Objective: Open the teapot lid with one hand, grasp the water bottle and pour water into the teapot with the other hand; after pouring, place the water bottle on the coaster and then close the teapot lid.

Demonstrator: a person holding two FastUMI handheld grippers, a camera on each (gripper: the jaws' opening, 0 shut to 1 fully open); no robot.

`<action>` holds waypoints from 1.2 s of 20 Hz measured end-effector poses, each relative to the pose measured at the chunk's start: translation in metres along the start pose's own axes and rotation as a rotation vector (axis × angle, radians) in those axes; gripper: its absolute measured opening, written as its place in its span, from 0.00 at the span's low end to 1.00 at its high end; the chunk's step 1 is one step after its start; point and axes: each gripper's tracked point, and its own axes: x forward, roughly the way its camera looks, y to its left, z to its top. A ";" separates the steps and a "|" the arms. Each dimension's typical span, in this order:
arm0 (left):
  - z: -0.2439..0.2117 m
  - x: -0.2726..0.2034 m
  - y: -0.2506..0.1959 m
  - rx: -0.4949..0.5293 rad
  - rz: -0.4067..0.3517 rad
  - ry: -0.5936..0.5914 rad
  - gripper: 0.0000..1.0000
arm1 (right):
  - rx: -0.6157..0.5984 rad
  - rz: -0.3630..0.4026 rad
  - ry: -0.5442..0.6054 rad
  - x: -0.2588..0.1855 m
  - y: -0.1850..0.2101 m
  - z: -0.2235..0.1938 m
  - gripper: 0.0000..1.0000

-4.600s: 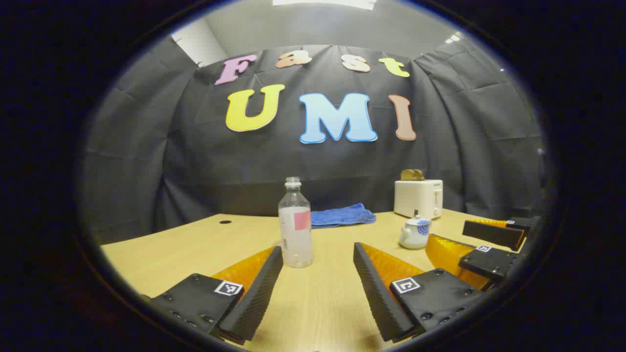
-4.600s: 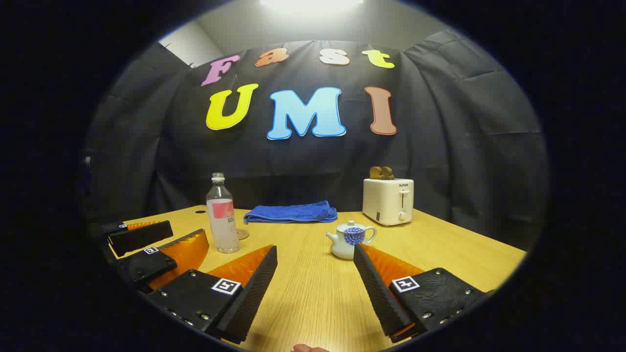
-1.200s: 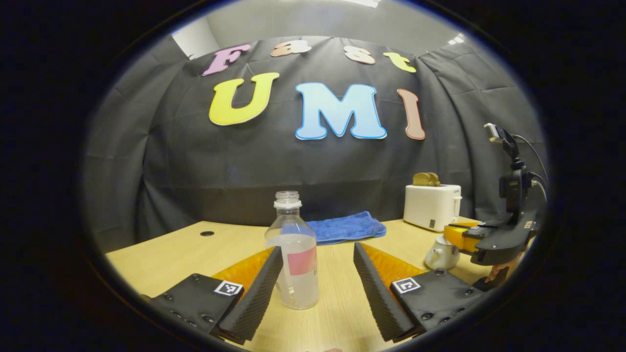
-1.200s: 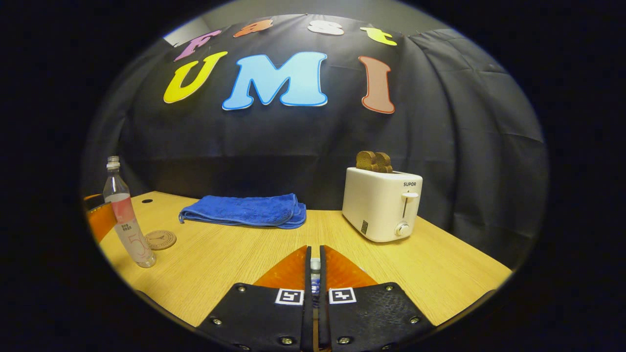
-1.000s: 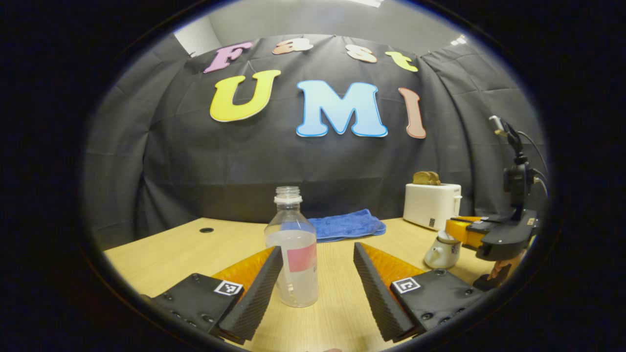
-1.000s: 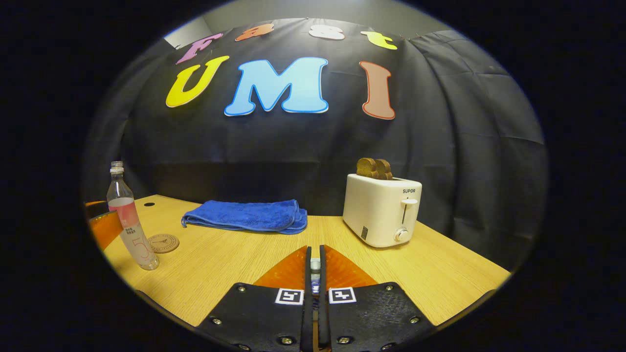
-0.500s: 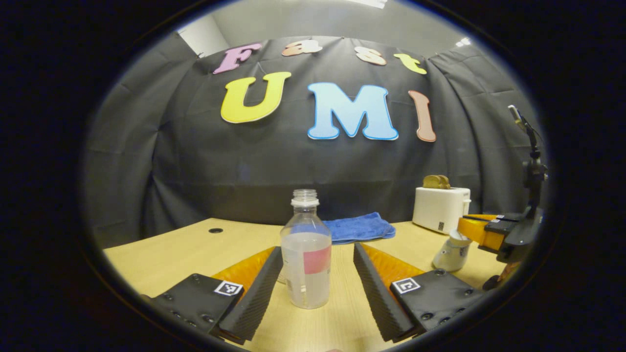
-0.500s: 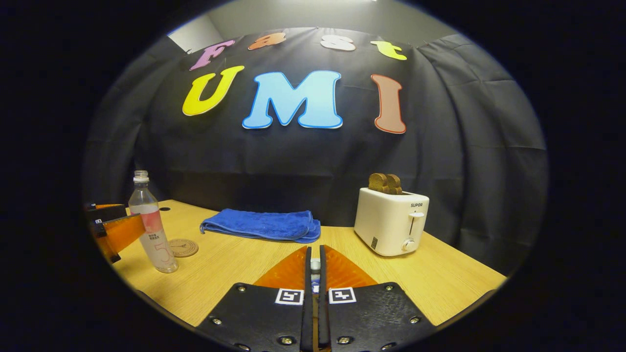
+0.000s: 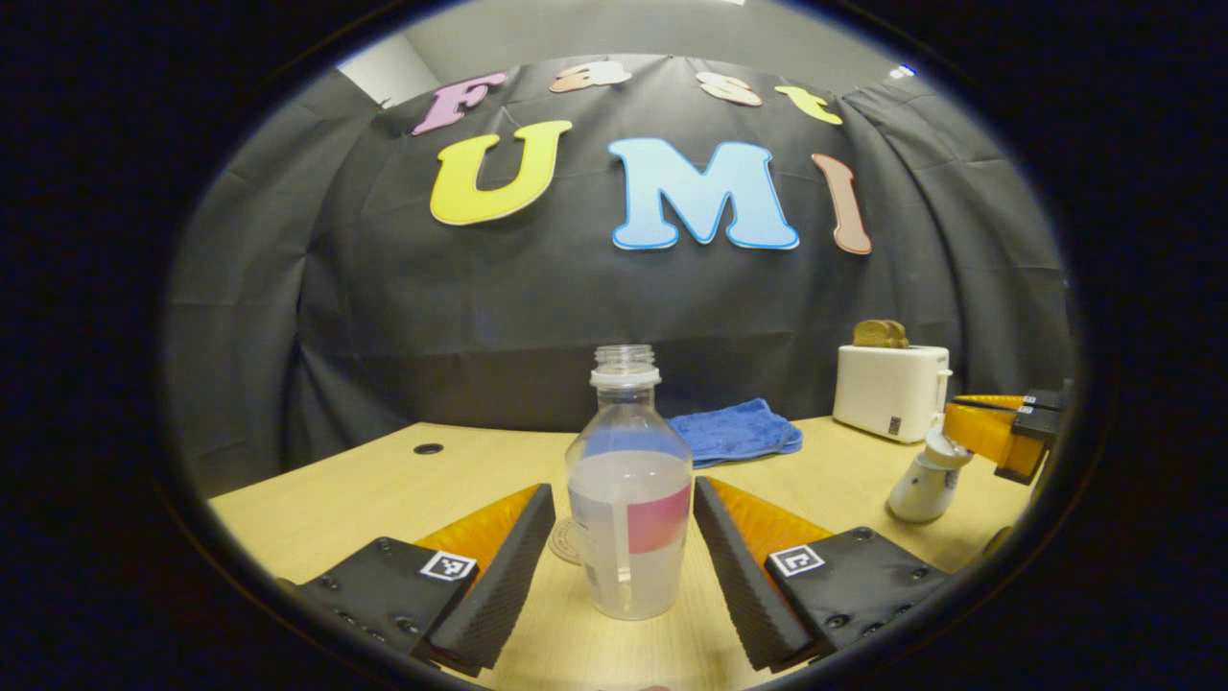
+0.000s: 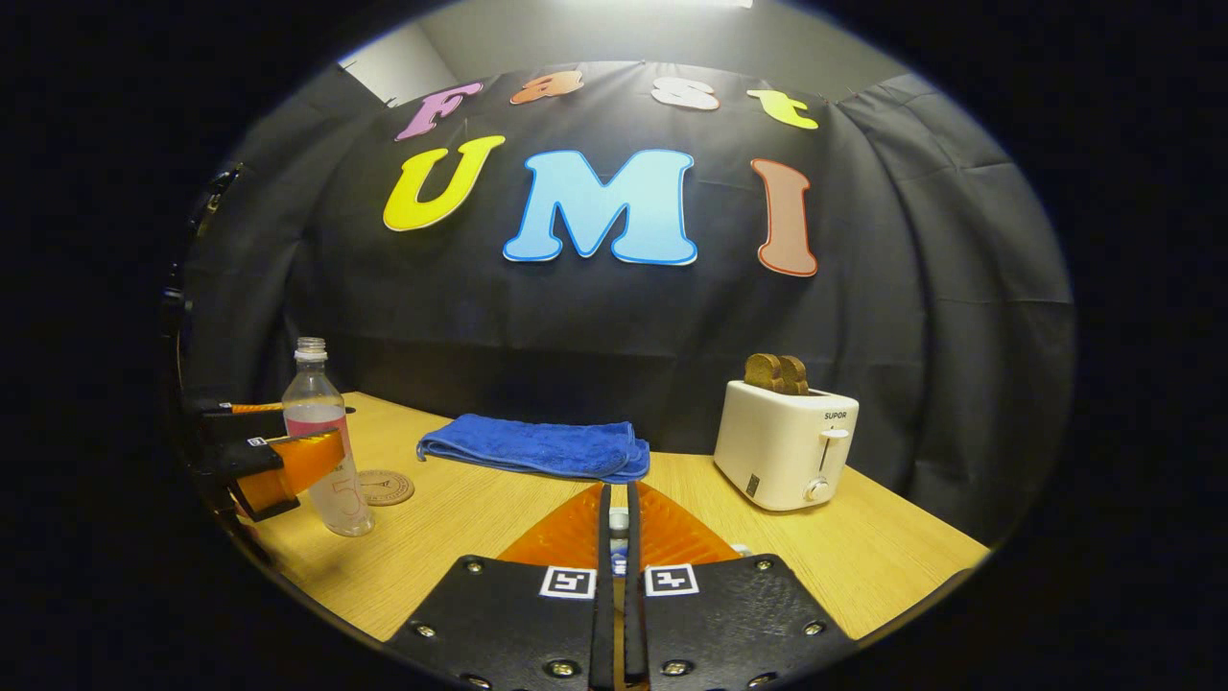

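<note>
An uncapped clear water bottle (image 9: 628,499) with a pink label stands on the wooden table, partly filled. My left gripper (image 9: 624,491) is open, with one finger on each side of the bottle and a small gap to each. In the right gripper view the same bottle (image 10: 326,451) stands far left with the left gripper (image 10: 278,459) around it. The round coaster (image 9: 566,542) (image 10: 386,488) lies just behind the bottle. My right gripper (image 10: 615,501) is shut on the teapot lid's small white knob (image 10: 619,521). The white teapot (image 9: 916,489) stands at the right, its lid (image 9: 945,447) held slightly raised by the right gripper (image 9: 955,434).
A folded blue towel (image 9: 734,432) (image 10: 537,446) lies at the back of the table. A white toaster (image 9: 892,389) (image 10: 787,441) with toast in it stands at the back right. A small round hole (image 9: 428,448) is in the tabletop at the far left.
My left gripper has moved forward until the bottle stands between its open fingers. The right gripper, open 4.6 s ago, has stayed shut on the lid knob and risen a little.
</note>
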 end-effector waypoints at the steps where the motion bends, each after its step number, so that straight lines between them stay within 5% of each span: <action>1: 0.000 0.005 0.001 -0.005 -0.004 0.000 1.00 | 0.000 0.003 0.003 -0.001 0.001 0.000 0.05; 7: -0.013 0.028 -0.003 -0.015 -0.011 0.026 0.98 | -0.029 0.018 0.029 -0.021 0.007 -0.006 0.05; 9: -0.011 0.026 -0.002 -0.006 -0.010 0.023 0.88 | -0.012 0.022 0.032 -0.040 0.007 -0.007 0.05; 16: -0.006 0.022 -0.013 0.044 -0.018 0.023 0.87 | 0.033 0.009 0.018 -0.114 0.002 -0.002 0.05; 24: 0.022 0.016 -0.060 0.250 -0.080 -0.041 0.86 | 0.067 0.024 0.002 -0.163 0.006 0.001 0.04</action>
